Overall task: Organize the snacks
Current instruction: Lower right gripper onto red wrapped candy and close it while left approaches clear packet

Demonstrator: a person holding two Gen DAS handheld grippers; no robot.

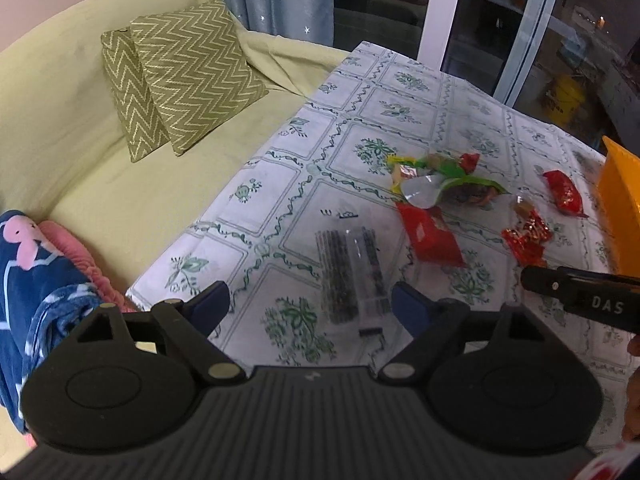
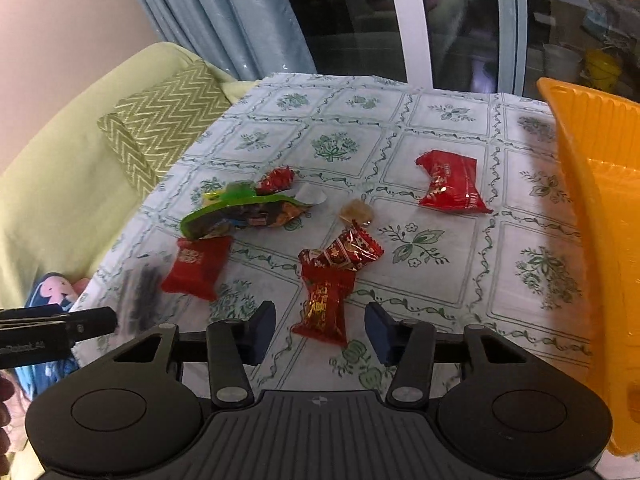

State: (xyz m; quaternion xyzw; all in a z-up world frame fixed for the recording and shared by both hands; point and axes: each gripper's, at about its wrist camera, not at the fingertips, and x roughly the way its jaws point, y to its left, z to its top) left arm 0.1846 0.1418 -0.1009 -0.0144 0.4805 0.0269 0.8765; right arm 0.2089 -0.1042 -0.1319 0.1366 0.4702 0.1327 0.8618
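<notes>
Night outside the glass door, and the whole job sat on a table [image 2: 440, 128] under a white cloth with green flowers, pushed up against a pale green sofa [image 1: 80, 128] with two zigzag cushions [image 1: 180, 76]. Snacks were scattered all over the middle: a green-edged bag [image 2: 240, 212], a few red packets, a couple of small wrapped candies. An orange bin [image 2: 592, 200] stood at the right edge of the table, which I took to be where everything was meant to go, though I couldn't see inside it.

I was on the pick-up step with both hands at once. My right gripper [image 2: 320, 332] had its jaws partly apart, straddling the near end of a long red packet [image 2: 324, 304]. The pads weren't touching the wrapper, so no grip there. My left gripper [image 1: 310, 306] stood wide open over a clear pack of dark sticks [image 1: 352, 276] lying flat on the cloth, one pad on each side of its near end, also not pinching.

Next bit looked fiddly to me. The red packet had a crinkly foil candy [image 2: 348, 250] resting against its far end, so I figured I'd have to squeeze low and lift straight up to avoid dragging that along. The clear pack looked slippery and thin, so I'd want the pads right down at the cloth before closing.
</notes>
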